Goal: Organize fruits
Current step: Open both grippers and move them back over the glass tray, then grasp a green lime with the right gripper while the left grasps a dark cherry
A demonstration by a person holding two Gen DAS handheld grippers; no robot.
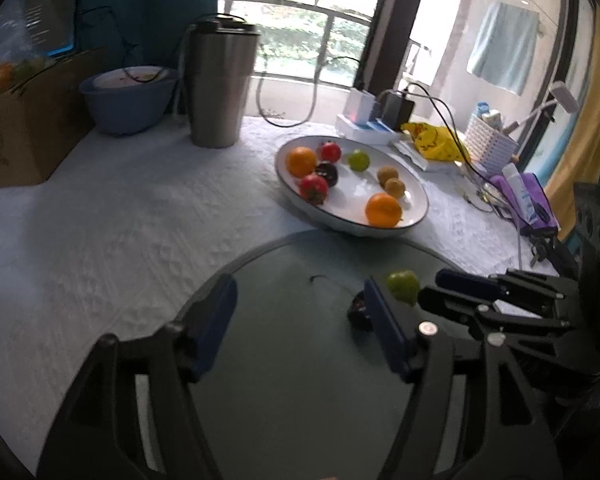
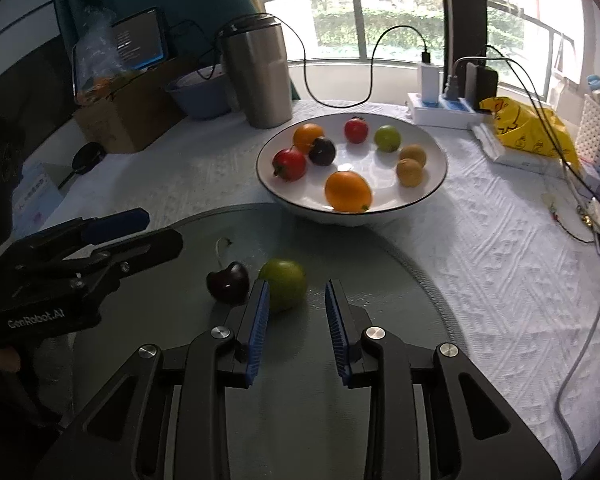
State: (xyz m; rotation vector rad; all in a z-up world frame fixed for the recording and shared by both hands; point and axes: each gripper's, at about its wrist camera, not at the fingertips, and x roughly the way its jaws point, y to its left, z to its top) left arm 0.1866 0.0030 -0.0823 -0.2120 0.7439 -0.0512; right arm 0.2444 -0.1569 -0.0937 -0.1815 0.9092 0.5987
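A dark cherry [image 2: 228, 282] with a stalk and a green fruit [image 2: 286, 288] lie side by side on a round dark plate [image 2: 360, 248]. My right gripper [image 2: 298, 284] hovers just short of them. Its blue pads stand narrowly apart with nothing between them, and the green fruit sits beyond the left fingertip. My left gripper [image 1: 300, 316] is open wide over the same plate [image 1: 300, 380], empty. The cherry [image 1: 356, 310] is half hidden behind its right finger, beside the green fruit [image 1: 402, 284]. Behind stands a white bowl [image 2: 440, 160] holding several fruits: oranges, red ones, a dark one, a green one, brown ones.
A steel tumbler [image 2: 260, 76], a blue bowl [image 1: 128, 100] and a cardboard box [image 1: 28, 128] stand at the back left. A power strip with chargers [image 2: 444, 108], a yellow bag [image 2: 528, 128] and loose cables [image 2: 580, 216] crowd the right side of the white cloth.
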